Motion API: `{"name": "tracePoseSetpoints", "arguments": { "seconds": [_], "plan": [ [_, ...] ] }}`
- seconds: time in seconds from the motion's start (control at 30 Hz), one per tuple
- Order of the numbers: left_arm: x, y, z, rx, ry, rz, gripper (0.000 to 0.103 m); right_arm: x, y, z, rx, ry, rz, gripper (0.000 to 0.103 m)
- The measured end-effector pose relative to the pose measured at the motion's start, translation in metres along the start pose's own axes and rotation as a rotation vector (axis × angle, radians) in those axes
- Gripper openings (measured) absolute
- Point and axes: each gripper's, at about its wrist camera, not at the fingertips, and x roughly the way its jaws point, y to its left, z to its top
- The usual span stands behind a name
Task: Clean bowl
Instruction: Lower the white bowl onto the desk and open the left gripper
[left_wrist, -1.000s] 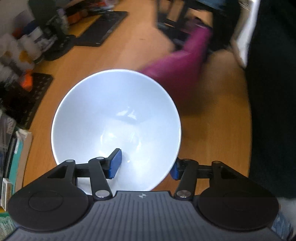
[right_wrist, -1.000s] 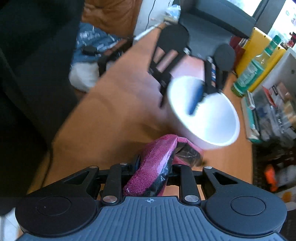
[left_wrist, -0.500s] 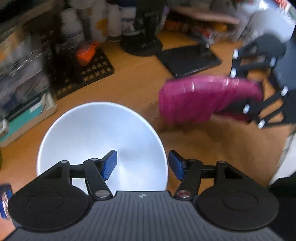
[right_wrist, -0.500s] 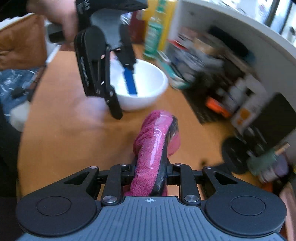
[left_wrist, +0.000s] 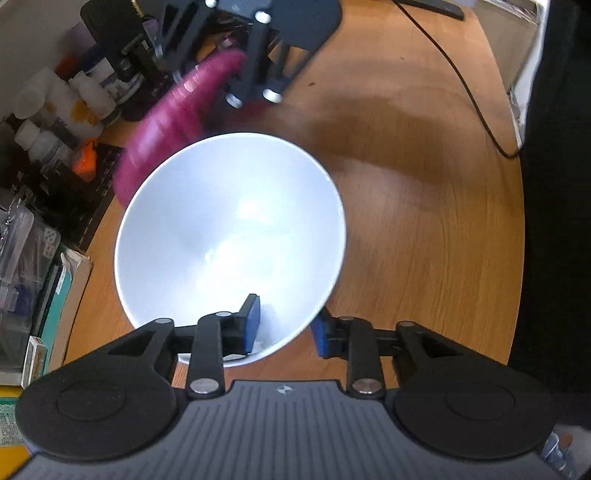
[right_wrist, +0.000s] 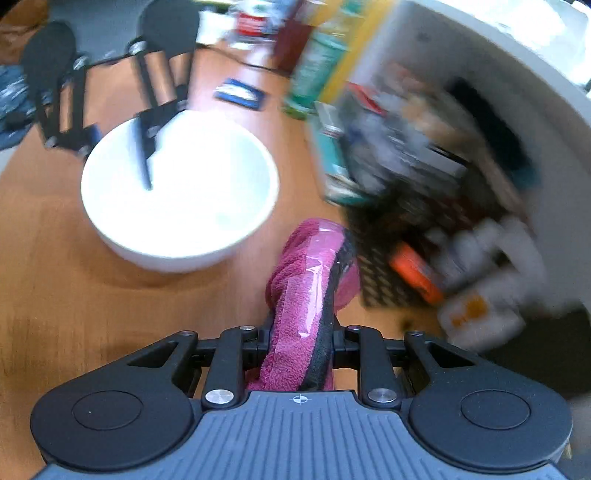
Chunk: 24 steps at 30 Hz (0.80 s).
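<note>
A white bowl (left_wrist: 229, 236) (right_wrist: 177, 184) stands on the wooden table (left_wrist: 424, 240). My left gripper (left_wrist: 286, 328) (right_wrist: 118, 155) straddles its near rim, one blue pad inside the bowl and the other outside. Its jaws are closing, and a gap still shows at the inner pad. My right gripper (right_wrist: 301, 347) (left_wrist: 253, 98) is shut on a magenta cloth pad (right_wrist: 310, 266) (left_wrist: 173, 122) with a black core. It holds the cloth just beyond the bowl's far-left rim, above the table and outside the bowl.
Small white bottles (left_wrist: 55, 110), an orange item (left_wrist: 85, 162) on a black grid mat and stacked boxes (left_wrist: 55, 280) crowd the table's left edge. A black cable (left_wrist: 461, 77) crosses the far right. A green bottle (right_wrist: 314, 62), a blue card (right_wrist: 240, 94) and a white shelf (right_wrist: 498, 62) lie beyond the bowl.
The left jaws have narrowed around the bowl's rim. The right gripper has carried the cloth from the bowl's right side to just past its far-left rim, closer to the bowl.
</note>
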Motion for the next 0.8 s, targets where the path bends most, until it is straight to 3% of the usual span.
{"name": "tracePoseSetpoints", "arguments": {
  "seconds": [0.07,0.17,0.3,0.4,0.43,0.6,0.67,0.8],
  "plan": [
    [0.002,-0.001,0.001,-0.016,0.012,0.008,0.047,-0.008,0.026,0.002,-0.1,0.0,0.065,0.028],
    [0.008,0.0,0.006,-0.065,-0.004,0.017,0.053,-0.024,0.039,-0.01,-0.093,-0.033,0.172,0.028],
    [0.012,0.007,0.015,-0.181,-0.033,0.033,0.062,-0.044,0.059,-0.019,0.016,-0.059,0.246,0.028],
    [0.017,0.017,0.024,-0.265,-0.051,0.056,0.066,-0.052,0.062,-0.019,0.149,-0.11,0.268,0.028],
    [0.02,0.022,0.027,-0.296,-0.061,0.063,0.066,-0.057,0.058,-0.022,0.253,-0.146,0.273,0.028],
    [0.026,0.045,0.028,-0.463,-0.108,0.14,0.067,-0.063,0.02,-0.056,0.745,-0.23,0.155,0.027],
    [0.029,0.051,0.027,-0.502,-0.102,0.19,0.07,-0.052,0.002,-0.074,0.938,-0.198,0.035,0.027],
    [0.034,0.065,0.028,-0.57,-0.103,0.214,0.075,-0.017,-0.003,-0.075,1.014,-0.14,-0.092,0.031]
  ]
}}
